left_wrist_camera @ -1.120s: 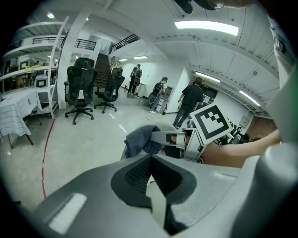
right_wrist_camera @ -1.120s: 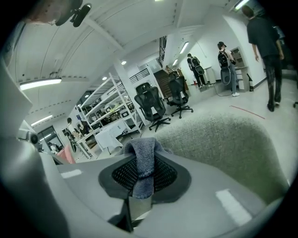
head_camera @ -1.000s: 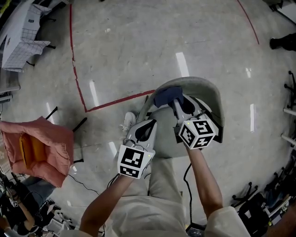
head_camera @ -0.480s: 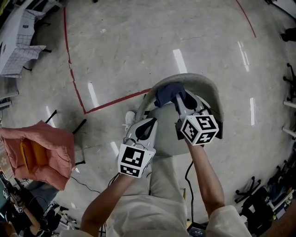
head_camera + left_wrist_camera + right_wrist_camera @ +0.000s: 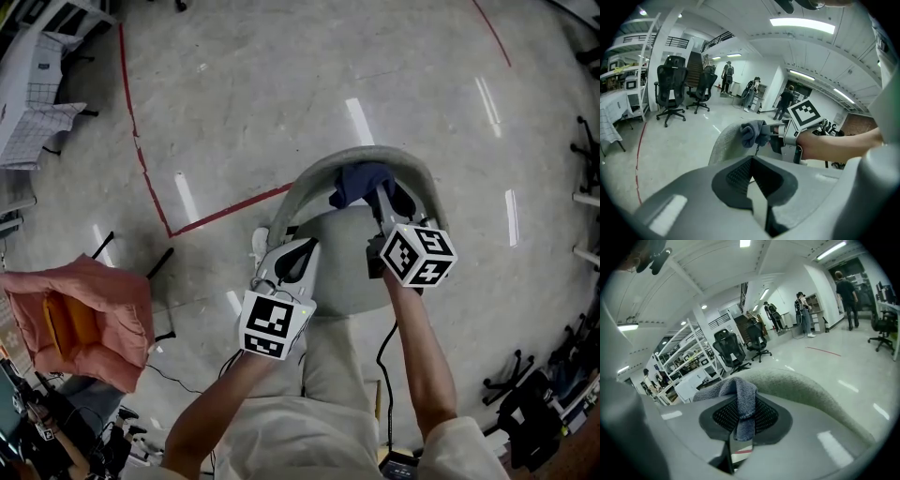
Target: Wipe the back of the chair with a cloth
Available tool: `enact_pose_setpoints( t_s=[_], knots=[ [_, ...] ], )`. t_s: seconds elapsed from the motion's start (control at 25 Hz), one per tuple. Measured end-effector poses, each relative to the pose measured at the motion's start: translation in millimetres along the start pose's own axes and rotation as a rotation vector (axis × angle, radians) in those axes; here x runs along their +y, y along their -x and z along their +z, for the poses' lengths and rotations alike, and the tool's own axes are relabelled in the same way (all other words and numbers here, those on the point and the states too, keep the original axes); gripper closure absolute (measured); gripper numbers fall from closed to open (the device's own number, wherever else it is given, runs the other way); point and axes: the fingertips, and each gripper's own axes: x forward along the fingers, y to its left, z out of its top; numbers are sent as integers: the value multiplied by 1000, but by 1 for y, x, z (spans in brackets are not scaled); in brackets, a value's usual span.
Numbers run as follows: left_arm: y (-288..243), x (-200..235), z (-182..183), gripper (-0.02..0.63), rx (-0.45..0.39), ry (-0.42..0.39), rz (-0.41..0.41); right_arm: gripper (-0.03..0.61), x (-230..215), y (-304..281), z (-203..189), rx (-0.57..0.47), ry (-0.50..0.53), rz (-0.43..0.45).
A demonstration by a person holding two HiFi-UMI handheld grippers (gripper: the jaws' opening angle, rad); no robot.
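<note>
The head view looks steeply down from above the person's shoulders, well off the floor, with the chair (image 5: 339, 272) just off centre toward 3 o'clock and both forearms entering from 6 o'clock. The left gripper view sits right behind the left gripper (image 5: 752, 161), facing level across the room, with the right gripper (image 5: 768, 135) near centre. The right gripper view sits equally close behind its own jaws, nearly against the chair back (image 5: 806, 390), which arcs from 12 to 4 o'clock. All 3 views share the chair back and the cloth (image 5: 361, 180).
</note>
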Motion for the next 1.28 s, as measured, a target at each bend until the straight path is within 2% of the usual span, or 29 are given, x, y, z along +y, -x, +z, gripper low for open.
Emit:
enact_pose_setpoints(
  t_s=[0.64, 0.96, 1.12, 1.28],
  knots=[
    [-4, -14, -3, 612, 9, -20, -28, 497, -70, 33, 4, -41, -107, -181],
    [-4, -11, -5, 612, 9, -24, -39, 497, -99, 59, 0, -76, -164, -318],
    [-5, -13, -8, 612, 8, -30, -53, 499, -99, 77, -1, -96, -141, -320],
    [-3, -15, -9, 612, -4, -29, -58, 499, -83, 87, -8, -93, -79, -244]
  ],
)
